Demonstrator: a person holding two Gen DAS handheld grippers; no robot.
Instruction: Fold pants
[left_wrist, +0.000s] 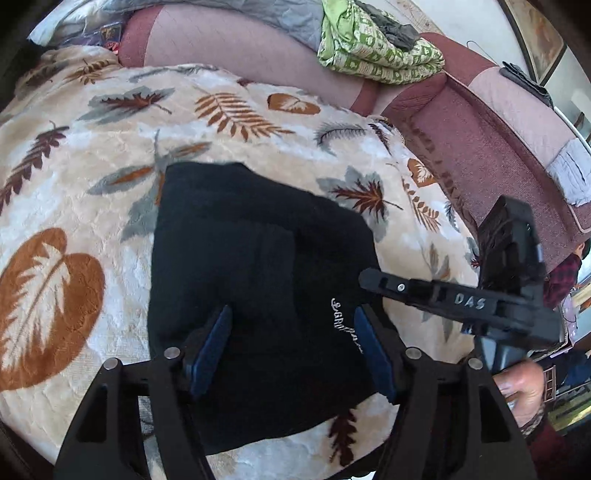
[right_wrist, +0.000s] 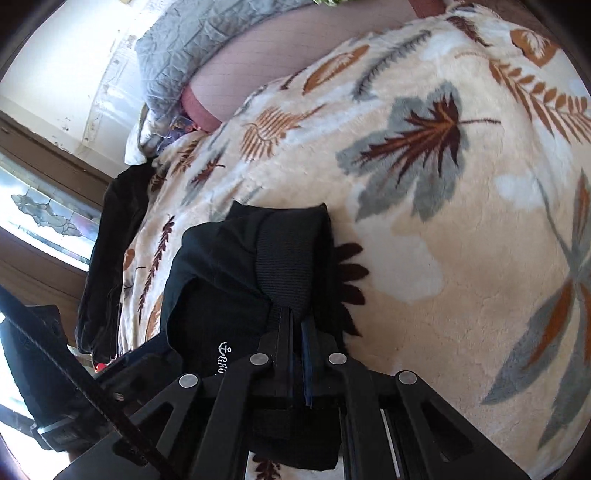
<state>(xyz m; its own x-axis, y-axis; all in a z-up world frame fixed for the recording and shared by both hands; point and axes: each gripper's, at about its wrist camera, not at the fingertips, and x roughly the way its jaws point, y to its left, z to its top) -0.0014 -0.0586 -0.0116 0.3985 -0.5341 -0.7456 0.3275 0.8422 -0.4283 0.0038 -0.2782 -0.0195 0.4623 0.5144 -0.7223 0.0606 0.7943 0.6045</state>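
Left wrist view showed the black pants (left_wrist: 255, 280) folded into a compact bundle at the middle of the leaf-print blanket (left_wrist: 74, 177), with white script embroidery (left_wrist: 345, 325) facing up near its five o'clock corner. The bundle's edges looked fairly straight at nine and twelve o'clock, and its three o'clock side sloped down toward the right gripper (left_wrist: 364, 275). Bare blanket lay open from seven round to one o'clock; a maroon sofa back (left_wrist: 480, 147) closed off the two o'clock side, with a green patterned cloth (left_wrist: 373, 48) heaped at twelve. The left gripper (left_wrist: 291, 349) stood with its blue pads (left_wrist: 210, 347) wide apart over the near part of the bundle, clamping nothing; whether they touched the fabric could not be told. At four o'clock a hand (left_wrist: 524, 387) carried the right gripper, whose tip met the bundle's right edge.

Right wrist view showed a second dark garment (right_wrist: 110, 258) lying along the blanket's (right_wrist: 461, 258) edge at nine o'clock, just apart from the pants (right_wrist: 236, 273). Open blanket stretched from twelve to four o'clock. The right gripper (right_wrist: 297, 332) had its fingers pressed together, pinching a ribbed band (right_wrist: 291, 254) of the pants, with the embroidery (right_wrist: 223, 356) just left of it.
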